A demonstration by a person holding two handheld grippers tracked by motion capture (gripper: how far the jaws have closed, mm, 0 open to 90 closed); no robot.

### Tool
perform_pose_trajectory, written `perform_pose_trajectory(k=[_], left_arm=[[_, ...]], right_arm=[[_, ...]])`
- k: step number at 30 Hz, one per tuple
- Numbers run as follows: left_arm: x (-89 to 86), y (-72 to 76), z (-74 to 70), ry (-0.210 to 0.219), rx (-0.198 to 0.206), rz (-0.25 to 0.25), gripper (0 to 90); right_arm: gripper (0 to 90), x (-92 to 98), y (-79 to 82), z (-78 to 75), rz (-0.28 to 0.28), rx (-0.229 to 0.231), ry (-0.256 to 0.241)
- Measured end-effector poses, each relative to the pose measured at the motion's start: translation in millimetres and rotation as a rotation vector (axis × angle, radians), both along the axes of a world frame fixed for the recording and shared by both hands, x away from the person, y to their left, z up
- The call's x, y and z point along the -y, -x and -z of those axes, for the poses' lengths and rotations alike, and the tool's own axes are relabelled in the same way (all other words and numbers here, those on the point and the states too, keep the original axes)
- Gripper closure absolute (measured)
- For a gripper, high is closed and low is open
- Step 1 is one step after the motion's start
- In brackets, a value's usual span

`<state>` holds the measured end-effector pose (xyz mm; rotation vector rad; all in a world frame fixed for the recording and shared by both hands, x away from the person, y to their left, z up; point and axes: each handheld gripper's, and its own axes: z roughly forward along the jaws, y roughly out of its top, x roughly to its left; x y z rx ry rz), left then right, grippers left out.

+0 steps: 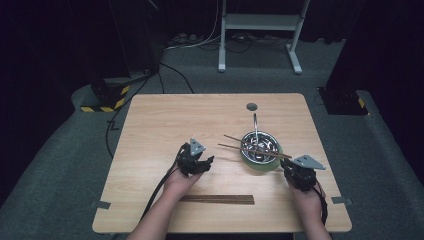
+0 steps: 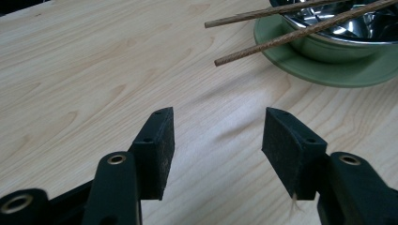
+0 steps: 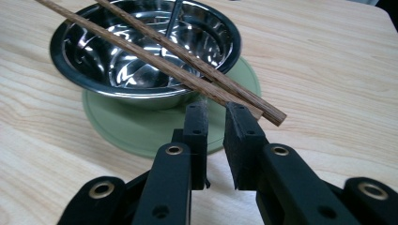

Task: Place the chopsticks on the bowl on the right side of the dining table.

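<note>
A steel bowl [image 1: 261, 145] [image 3: 141, 56] stands on a green plate [image 1: 250, 163] [image 3: 141, 133] at the table's right middle. Two wooden chopsticks [image 1: 250, 148] [image 3: 178, 70] lie across the bowl's rim, and a metal handle [image 1: 255, 125] leans out of the bowl at the far side. My right gripper [image 1: 291, 169] [image 3: 216, 110] sits just before the chopsticks' near ends, jaws a narrow gap apart with nothing between them. My left gripper [image 1: 207, 161] [image 2: 218, 124] is wide open over bare wood, left of the plate [image 2: 328, 70] and the chopstick tips [image 2: 281, 40].
A dark wooden strip [image 1: 217, 199] lies near the table's front edge between my forearms. A round hole [image 1: 251, 106] sits in the tabletop [image 1: 165, 125] behind the bowl. Cables and a stand are on the floor beyond.
</note>
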<state>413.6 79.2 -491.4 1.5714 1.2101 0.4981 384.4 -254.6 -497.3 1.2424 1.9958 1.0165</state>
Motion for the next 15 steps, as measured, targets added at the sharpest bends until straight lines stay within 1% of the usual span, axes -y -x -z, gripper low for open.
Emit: perform_pose_trajectory(k=[1, 4, 5, 6, 7, 8, 9, 10, 11, 12, 13, 14, 15], left_arm=[[2.6, -1.9, 0.7, -0.009, -0.005, -0.001, 43.9], [9.8, -7.1, 3.4, -0.025, 0.002, -0.009, 44.4], [9.9, -8.2, 4.2, -0.051, 0.003, -0.002, 45.5], [12.8, -9.8, 4.9, -0.028, 0.009, -0.013, 45.9], [13.7, -10.8, 4.7, -0.029, 0.002, -0.018, 46.0], [12.7, -11.6, 4.3, -0.044, -0.003, -0.008, 46.1], [15.6, -12.9, 4.6, -0.008, 0.006, -0.026, 46.2], [17.4, -13.7, 4.6, 0.006, 0.007, -0.036, 46.5], [17.0, -13.3, 4.3, -0.013, -0.01, -0.03, 47.1], [18.5, -14.2, 5.0, -0.013, 0.0, -0.024, 48.6], [20.2, -14.4, 5.5, -0.017, -0.005, -0.02, 50.7], [23.4, -15.3, 6.1, 0.001, 0.005, -0.025, 52.1], [23.8, -15.4, 5.6, -0.008, 0.001, -0.013, 53.6]], right_arm=[[78.3, 1.7, -1.1, -0.4, 0.004, 0.005, -0.001], [77.9, 7.5, -4.5, -2.0, 0.017, 0.002, -0.007], [77.7, 10.1, -6.2, -2.3, 0.019, 0.003, -0.006], [77.7, 12.4, -7.8, -2.7, 0.023, 0.0, -0.008], [77.7, 14.8, -9.3, -3.3, 0.025, 0.001, -0.009], [77.7, 16.8, -10.6, -4.0, 0.028, 0.001, -0.01], [77.7, 18.3, -12.1, -4.7, 0.028, 0.002, -0.009], [77.7, 19.5, -13.4, -5.5, 0.03, 0.002, -0.007], [77.7, 20.3, -14.6, -6.4, 0.034, 0.001, -0.007], [77.6, 21.3, -16.2, -7.1, 0.032, 0.002, -0.002], [77.7, 21.5, -17.2, -7.7, 0.035, 0.002, 0.001], [77.7, 22.5, -18.7, -7.8, 0.038, 0.008, 0.003], [77.6, 22.8, -20.2, -7.8, 0.038, -0.004, 0.006]])
